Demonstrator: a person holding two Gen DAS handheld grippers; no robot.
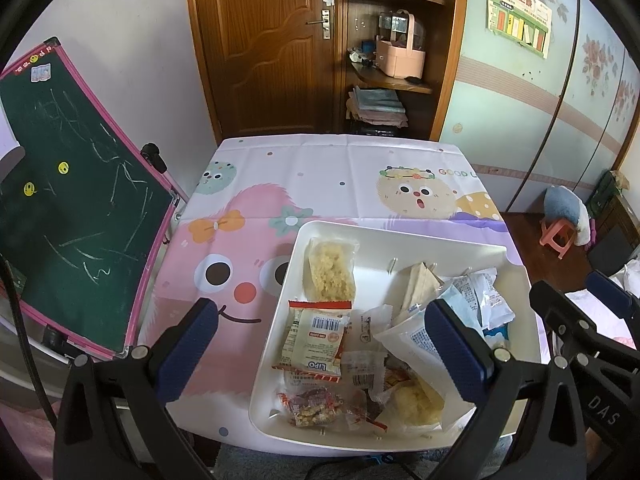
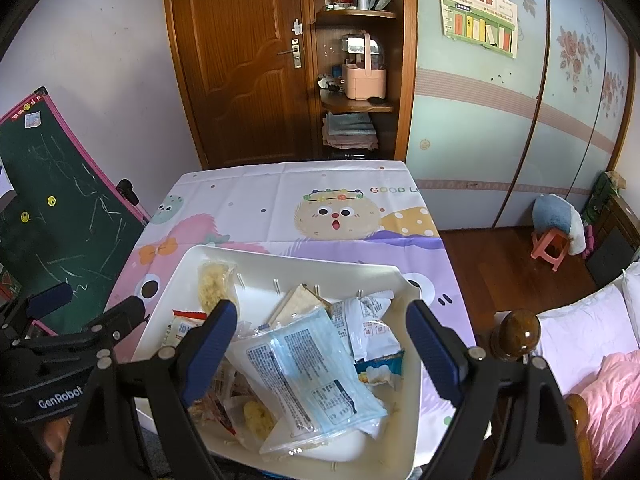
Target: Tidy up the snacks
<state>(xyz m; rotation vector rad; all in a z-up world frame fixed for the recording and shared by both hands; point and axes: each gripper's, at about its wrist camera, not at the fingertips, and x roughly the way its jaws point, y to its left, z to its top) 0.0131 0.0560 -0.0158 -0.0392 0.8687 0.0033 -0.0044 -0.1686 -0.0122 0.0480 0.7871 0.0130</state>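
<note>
Left tool (image 1: 320, 344): jaws wide apart, nothing between the blue pads (image 1: 192, 344); it hangs above the near edge of the counter (image 1: 320, 168). Its left finger stands over the pink cartoon cloth, its right finger over the white tray (image 1: 400, 236).

Right tool (image 2: 324, 352): jaws wide apart, nothing gripped. Both fingers hang over the tray, one on each side of the large clear blue packet (image 2: 308, 372), which lies just ahead of and below the fingertips. No pad touches it.

Snack positions:
- The tray sits on the near right part of the counter, directly beneath both tools.
- A packet of pale yellow crisp pieces (image 1: 330, 272) lies at the tray's far left, ahead of the left tool.
- A cream packet with red trim and a barcode (image 1: 316, 336) lies between the left tool's fingers.
- A red-and-clear wrapped snack (image 1: 316, 404) lies at the tray's near edge.
- White printed packets (image 2: 366, 320) lie just ahead of the right tool, toward its right finger.

A green chalkboard (image 1: 72, 200) leans to the left of the counter.
</note>
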